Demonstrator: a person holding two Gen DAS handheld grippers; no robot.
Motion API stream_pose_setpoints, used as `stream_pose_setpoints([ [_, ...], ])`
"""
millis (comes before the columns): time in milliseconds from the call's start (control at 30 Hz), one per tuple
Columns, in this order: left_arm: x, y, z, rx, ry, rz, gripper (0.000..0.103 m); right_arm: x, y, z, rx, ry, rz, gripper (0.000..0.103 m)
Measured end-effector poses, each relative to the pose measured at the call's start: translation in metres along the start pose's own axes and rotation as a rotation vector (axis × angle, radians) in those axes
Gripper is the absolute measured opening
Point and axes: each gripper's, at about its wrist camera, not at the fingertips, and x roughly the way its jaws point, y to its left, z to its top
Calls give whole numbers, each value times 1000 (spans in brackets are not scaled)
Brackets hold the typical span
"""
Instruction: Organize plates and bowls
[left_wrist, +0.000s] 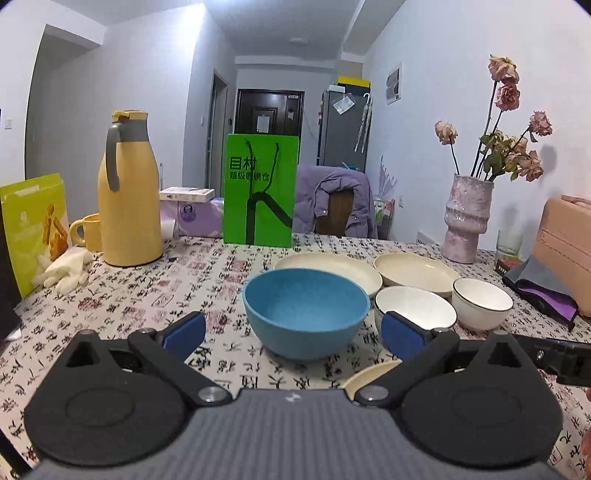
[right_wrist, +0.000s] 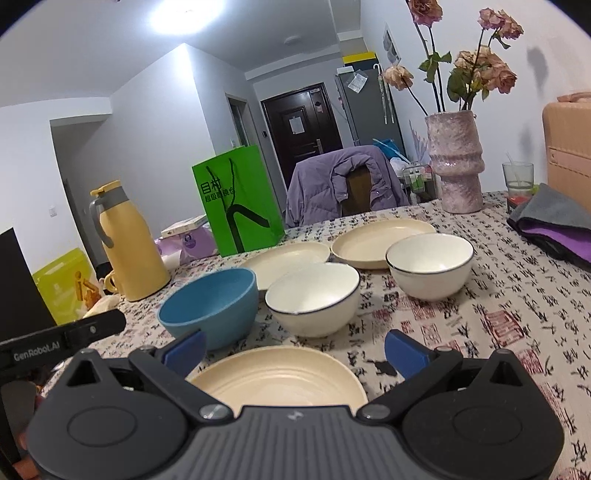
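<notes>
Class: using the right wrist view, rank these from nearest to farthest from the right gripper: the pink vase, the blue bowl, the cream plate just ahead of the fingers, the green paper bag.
1. Cream plate, right between the open fingers of the right gripper.
2. Blue bowl, ahead left.
3. Green paper bag, farther back left.
4. Pink vase, far right.

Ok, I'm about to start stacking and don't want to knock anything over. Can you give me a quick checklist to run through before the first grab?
1. Left gripper open and holding nothing: ok.
2. Right gripper open and holding nothing: ok.
3. Blue bowl upright, straight ahead of the left gripper: ok.
4. Nearest cream plate flat on the tablecloth, just ahead of the right gripper: ok.
5. Two white bowls upright and apart from each other: ok.
6. Clearance between the two far cream plates: cannot tell; their rims look very close.
</notes>
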Motion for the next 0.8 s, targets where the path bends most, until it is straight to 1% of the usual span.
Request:
stream_pose_setpoints([
  [300, 10, 14, 17, -51, -8, -19, 103, 15, 11, 20, -1, -8, 10, 103],
  [533, 18, 23, 32, -65, -8, -26, 103, 30, 16, 34, 17, 0, 10, 103],
  [733, 17, 35, 42, -82, -8, -20, 103, 47, 25, 47, 4, 28, 9, 103],
  [800, 17, 37, 45, -74, -5, 1, 103, 54, 29, 51, -7, 37, 16, 103],
])
